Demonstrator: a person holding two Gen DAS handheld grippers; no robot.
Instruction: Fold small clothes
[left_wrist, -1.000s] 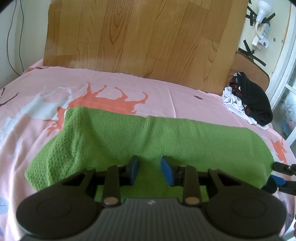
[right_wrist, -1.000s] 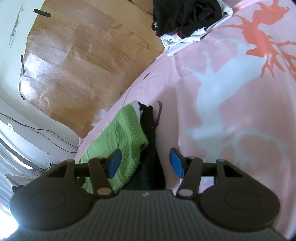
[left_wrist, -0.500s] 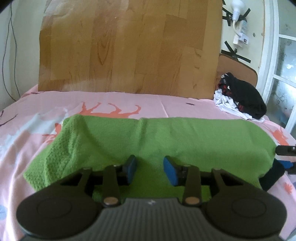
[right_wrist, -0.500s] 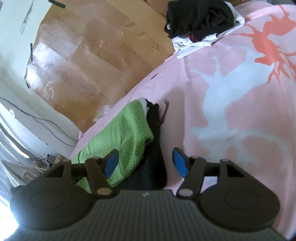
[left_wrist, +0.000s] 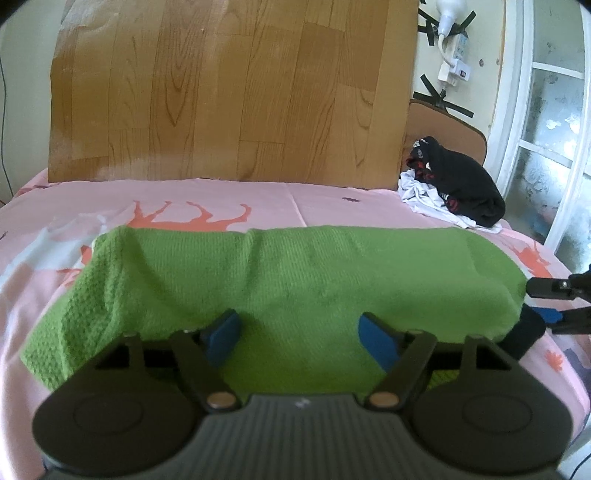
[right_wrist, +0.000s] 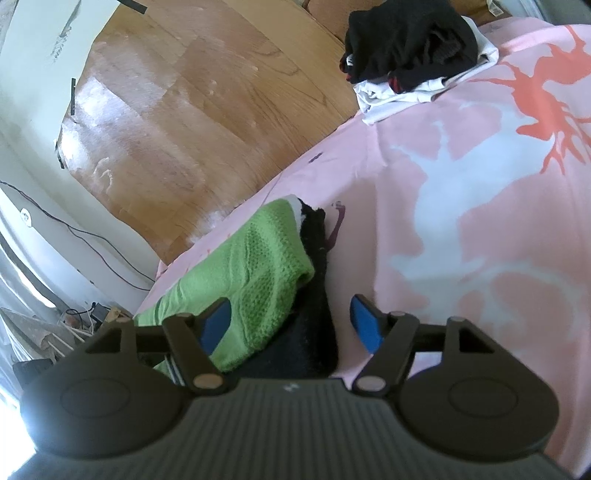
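Black left claw (left_wrist: 299, 334), blue pads, brass pivot screws, ribbed grey housing, round side discs

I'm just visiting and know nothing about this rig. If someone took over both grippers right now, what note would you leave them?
Left gripper: jaws have just been opening, now wide over the green knitted garment, pads off it.
Right gripper: jaws also just opening, astride the garment's end with its black part, not gripping.
The garment lies as a long folded band across the pink bedsheet.
A black and white clothes pile sits at the far corner, apparently unfolded.
Done: one lengthwise fold, just released.
Left: probably folding the band shorter, then the pile.
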